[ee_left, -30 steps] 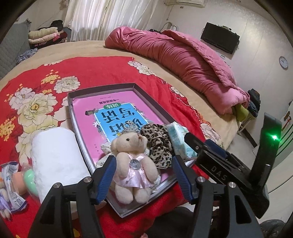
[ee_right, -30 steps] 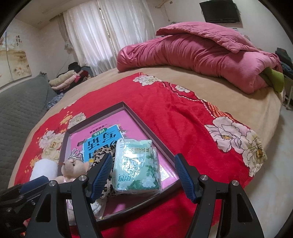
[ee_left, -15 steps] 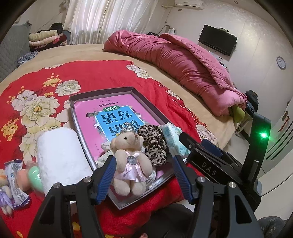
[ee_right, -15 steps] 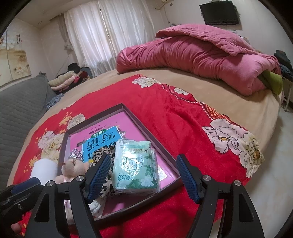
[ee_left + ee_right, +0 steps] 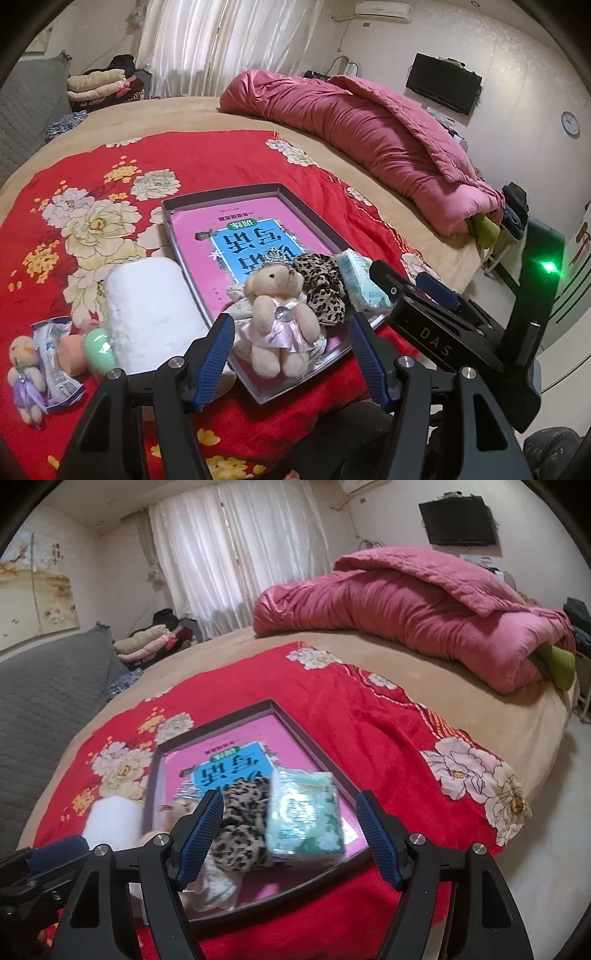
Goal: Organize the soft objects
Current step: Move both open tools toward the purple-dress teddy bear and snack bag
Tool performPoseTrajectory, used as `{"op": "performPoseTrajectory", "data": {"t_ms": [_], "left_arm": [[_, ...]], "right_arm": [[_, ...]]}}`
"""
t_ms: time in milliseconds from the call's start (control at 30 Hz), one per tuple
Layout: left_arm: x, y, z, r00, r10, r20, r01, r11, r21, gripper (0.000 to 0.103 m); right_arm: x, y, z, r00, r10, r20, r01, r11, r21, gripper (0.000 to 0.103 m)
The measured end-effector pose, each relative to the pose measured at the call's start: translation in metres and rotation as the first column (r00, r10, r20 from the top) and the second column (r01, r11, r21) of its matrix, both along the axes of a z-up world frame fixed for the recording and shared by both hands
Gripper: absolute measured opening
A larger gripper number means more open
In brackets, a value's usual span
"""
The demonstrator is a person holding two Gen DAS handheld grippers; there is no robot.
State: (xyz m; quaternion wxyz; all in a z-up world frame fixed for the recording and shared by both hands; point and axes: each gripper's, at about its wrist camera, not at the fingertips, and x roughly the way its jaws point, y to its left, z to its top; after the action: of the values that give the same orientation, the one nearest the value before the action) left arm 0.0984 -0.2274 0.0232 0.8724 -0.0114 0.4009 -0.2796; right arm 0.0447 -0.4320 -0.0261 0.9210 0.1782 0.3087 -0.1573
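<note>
Two tools wide, empty | teddy bear (image 5: 277, 314): beige, pink dress | in tray (image 5: 221, 192)

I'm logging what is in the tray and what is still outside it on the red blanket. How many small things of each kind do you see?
Bears: 2, one in the tray, one outside
Scrunchie: 1
Tissue pack: 1
White roll: 1
Wrapped packet: 1
Green and peach toys: 2
Total: 8

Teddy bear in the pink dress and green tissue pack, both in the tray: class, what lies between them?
The leopard-print scrunchie lies between teddy bear and tissue pack, clearest in the left wrist view.
</note>
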Motion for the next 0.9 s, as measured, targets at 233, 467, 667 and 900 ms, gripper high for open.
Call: {"op": "performPoseTrajectory", "data": {"t_ms": [233, 467, 667, 900], "left_arm": [[-0.008, 0.021, 0.006, 0.999, 0.034, 0.009, -0.034, 0.999, -0.012, 0.063], [-0.015, 0.046, 0.010, 0.997, 0.077, 0.013, -0.076, 0.997, -0.025, 0.063], [-0.025, 0.067, 0.013, 0.994, 0.105, 0.015, -0.104, 0.994, -0.029, 0.063], [-0.032, 0.099, 0.020, 0.988, 0.154, 0.027, -0.153, 0.987, -0.043, 0.063]], "right_arm": [[-0.003, 0.022, 0.018, 0.999, 0.039, 0.025, -0.039, 0.999, -0.019, 0.075], [-0.007, 0.044, 0.033, 0.997, 0.069, 0.034, -0.067, 0.996, -0.058, 0.075], [-0.011, 0.069, 0.047, 0.992, 0.113, 0.054, -0.108, 0.990, -0.089, 0.075], [-0.014, 0.100, 0.060, 0.981, 0.183, 0.057, -0.175, 0.976, -0.130, 0.076]]}}
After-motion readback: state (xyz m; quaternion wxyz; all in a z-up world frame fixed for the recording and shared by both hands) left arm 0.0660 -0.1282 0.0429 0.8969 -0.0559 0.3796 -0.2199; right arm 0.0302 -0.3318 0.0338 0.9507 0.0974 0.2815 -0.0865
